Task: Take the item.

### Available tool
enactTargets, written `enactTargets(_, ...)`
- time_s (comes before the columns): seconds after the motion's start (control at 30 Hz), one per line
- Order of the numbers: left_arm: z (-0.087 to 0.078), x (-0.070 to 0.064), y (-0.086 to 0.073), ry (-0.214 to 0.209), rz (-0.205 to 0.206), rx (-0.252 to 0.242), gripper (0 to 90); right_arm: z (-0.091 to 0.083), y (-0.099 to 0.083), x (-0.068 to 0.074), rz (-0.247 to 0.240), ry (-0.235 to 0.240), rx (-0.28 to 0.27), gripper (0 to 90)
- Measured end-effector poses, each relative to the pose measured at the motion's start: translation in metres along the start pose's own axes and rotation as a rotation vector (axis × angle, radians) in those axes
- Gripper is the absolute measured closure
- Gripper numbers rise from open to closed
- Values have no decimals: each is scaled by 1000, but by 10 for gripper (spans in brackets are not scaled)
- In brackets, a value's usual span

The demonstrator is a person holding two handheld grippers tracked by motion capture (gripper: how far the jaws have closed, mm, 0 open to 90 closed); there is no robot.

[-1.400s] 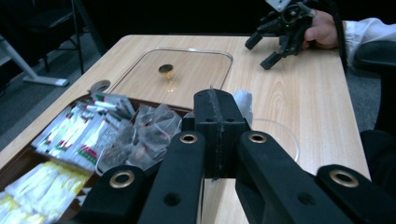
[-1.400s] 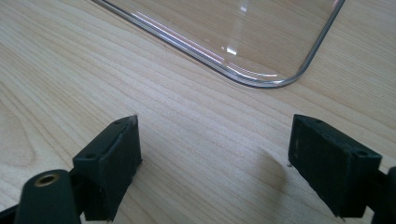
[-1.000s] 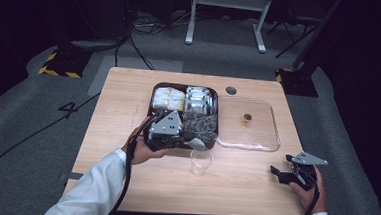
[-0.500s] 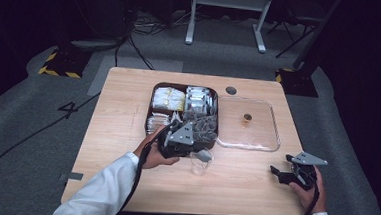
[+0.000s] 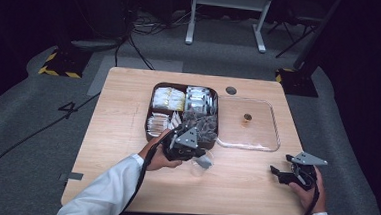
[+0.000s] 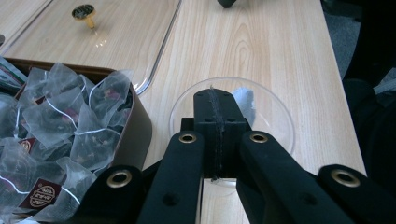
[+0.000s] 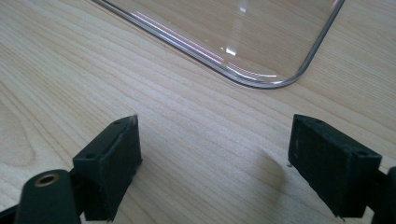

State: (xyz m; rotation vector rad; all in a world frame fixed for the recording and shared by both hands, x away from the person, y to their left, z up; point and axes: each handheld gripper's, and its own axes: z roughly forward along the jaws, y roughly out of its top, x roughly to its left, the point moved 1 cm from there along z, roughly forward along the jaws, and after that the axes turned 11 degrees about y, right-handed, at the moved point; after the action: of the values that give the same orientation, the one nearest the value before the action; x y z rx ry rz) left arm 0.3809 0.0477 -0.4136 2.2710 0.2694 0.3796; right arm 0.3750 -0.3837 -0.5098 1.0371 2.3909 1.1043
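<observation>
My left tool point(image 6: 215, 116) has its jaws pressed together on a tea bag point(image 6: 244, 102), which pokes out just past the tips over the clear glass cup point(image 6: 275, 119). The cup stands on the table point(image 5: 127, 118), just beside the brown tray point(image 6: 137, 130) of tea bags. My right tool point(image 7: 212, 158) rests wide open with nothing in it, low over the bare wood, well apart from the cup and near a corner of the clear lid point(image 7: 261, 42).

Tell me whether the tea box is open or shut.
Open. The brown tea box shows its sachets uncovered, and its clear lid lies flat on the table beside it.
</observation>
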Motion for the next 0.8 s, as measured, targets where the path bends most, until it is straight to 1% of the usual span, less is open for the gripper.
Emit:
enactTargets(0.07, 2, 1, -1, 1, 0, 8, 879, 0, 0, 0, 0, 0, 0, 173)
enactTargets(0.13, 5, 2, -3, -1, -10, 16, 843, 0, 0, 0, 0, 0, 0, 174)
enactTargets(0.23, 6, 1, -4, -2, -10, 19, 834, 0, 0, 0, -1, 0, 0, 174)
enactTargets(0.37, 7, 2, -5, -2, -14, 28, 750, 0, 0, 0, 0, 0, 0, 173)
enactTargets(0.4, 7, 3, -5, -2, -17, 28, 750, 0, 0, 0, 0, 0, 0, 173)
enactTargets(0.43, 7, 3, -5, -7, -24, 26, 700, 0, 0, 0, -1, 0, 0, 174)
enactTargets(0.53, 6, 3, -5, -1, -28, 22, 657, 0, 0, 0, 0, 0, 0, 174)
enactTargets(0.6, 6, 3, -5, 4, -32, 18, 602, 0, 0, 0, 1, 1, 0, 174)
enactTargets(0.63, 5, 3, -5, 4, -31, 16, 602, 0, 0, 0, 1, 1, 0, 174)
enactTargets(0.67, 4, 3, -5, 0, -35, 10, 588, 0, 0, 0, 1, 1, 0, 174)
enactTargets(0.7, 3, 3, -5, 5, -40, 4, 553, 0, 0, 0, 0, 1, 0, 174)
enactTargets(0.77, 3, 4, -4, 8, -40, 1, 538, 0, 0, 0, 1, 1, 0, 173)
enactTargets(0.8, 2, 4, -4, 7, -44, -8, 511, 0, 0, 0, 1, 2, 0, 174)
